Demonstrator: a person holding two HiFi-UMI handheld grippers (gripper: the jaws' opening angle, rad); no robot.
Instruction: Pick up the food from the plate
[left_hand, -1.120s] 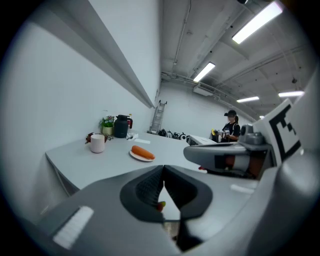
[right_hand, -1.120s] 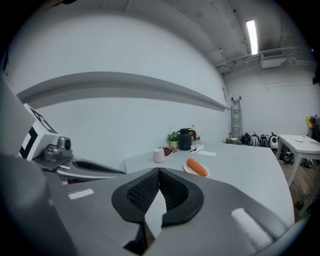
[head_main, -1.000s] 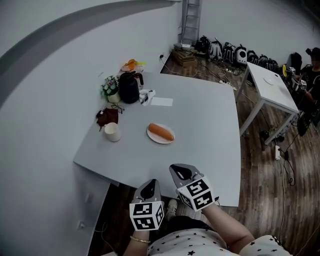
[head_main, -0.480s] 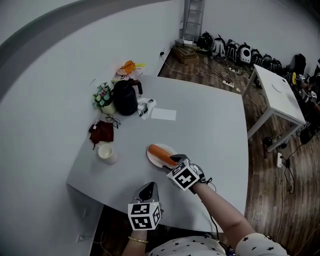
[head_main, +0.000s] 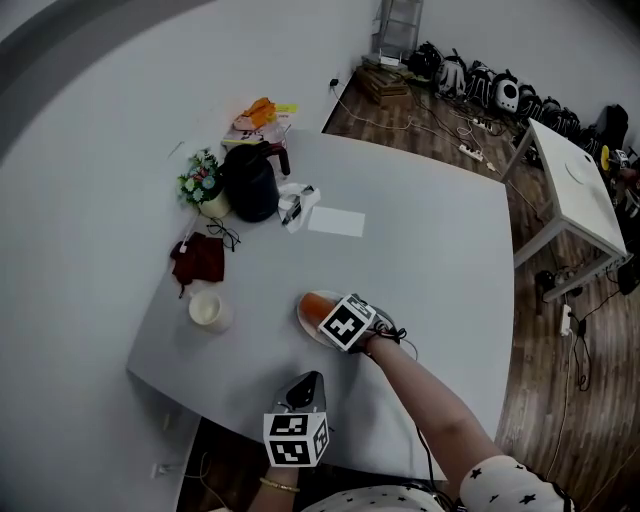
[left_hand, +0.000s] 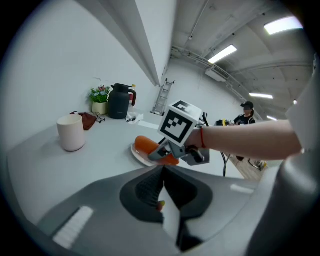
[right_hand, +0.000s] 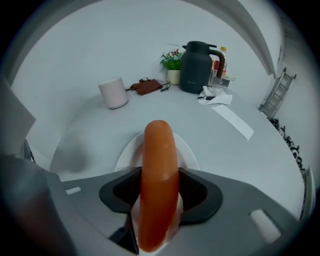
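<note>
An orange sausage (head_main: 311, 303) lies on a small white plate (head_main: 307, 324) in the near half of the grey table (head_main: 430, 260). My right gripper (head_main: 324, 312) reaches over the plate with its jaws opening. In the right gripper view the sausage (right_hand: 159, 165) runs lengthwise between the two fingers and still rests on the plate (right_hand: 128, 153). My left gripper (head_main: 306, 381) hangs at the table's near edge with its jaws together and nothing in them. The left gripper view shows the right gripper (left_hand: 163, 155) over the sausage (left_hand: 144, 144).
A white cup (head_main: 207, 311) stands left of the plate. A dark red cloth (head_main: 200, 258), glasses, a black kettle (head_main: 250, 182), a flower pot (head_main: 201, 186) and a white sheet (head_main: 336, 221) lie further back. A white side table (head_main: 572, 186) stands at the right.
My right gripper has moved forward from the table's near edge to the plate, and its jaws have spread round the sausage. The left gripper has stayed at the near edge.
</note>
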